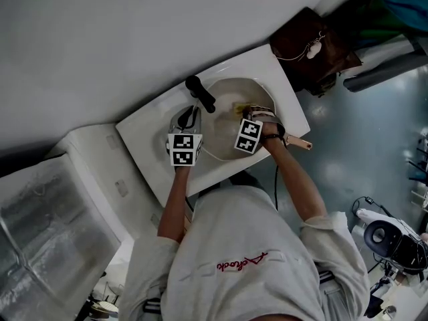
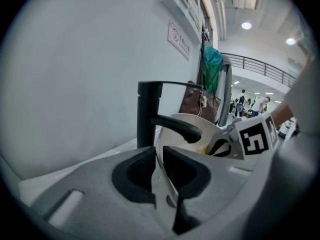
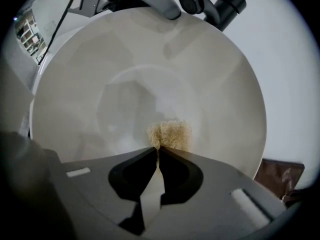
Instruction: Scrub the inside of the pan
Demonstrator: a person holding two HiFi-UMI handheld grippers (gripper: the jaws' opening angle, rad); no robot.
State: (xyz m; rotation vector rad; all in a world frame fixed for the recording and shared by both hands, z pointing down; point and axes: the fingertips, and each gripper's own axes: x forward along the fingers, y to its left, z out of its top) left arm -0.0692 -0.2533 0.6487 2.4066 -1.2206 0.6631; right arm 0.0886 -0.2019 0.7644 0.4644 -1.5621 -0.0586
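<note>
A cream-white pan [image 1: 227,105] lies in the white sink [image 1: 154,129] below the black faucet [image 1: 200,93]. My left gripper [image 1: 189,118] is shut on the pan's thin rim [image 2: 161,171] at its left side; the rim runs between the dark pads. In the right gripper view the pan's pale inside [image 3: 150,79] fills the frame. My right gripper [image 3: 159,149] points steeply down into it, shut on a tan scrub pad [image 3: 170,134] that rests on the pan's floor. In the head view this gripper [image 1: 257,112] is over the pan's right half.
The faucet [image 2: 150,114] stands just behind the pan, its spout [image 3: 215,4] over the far rim. A brown bag [image 1: 314,49] hangs beyond the sink's right end. A pale handle [image 1: 302,143] sticks out at the sink's right front. A white appliance [image 1: 87,172] stands to the left.
</note>
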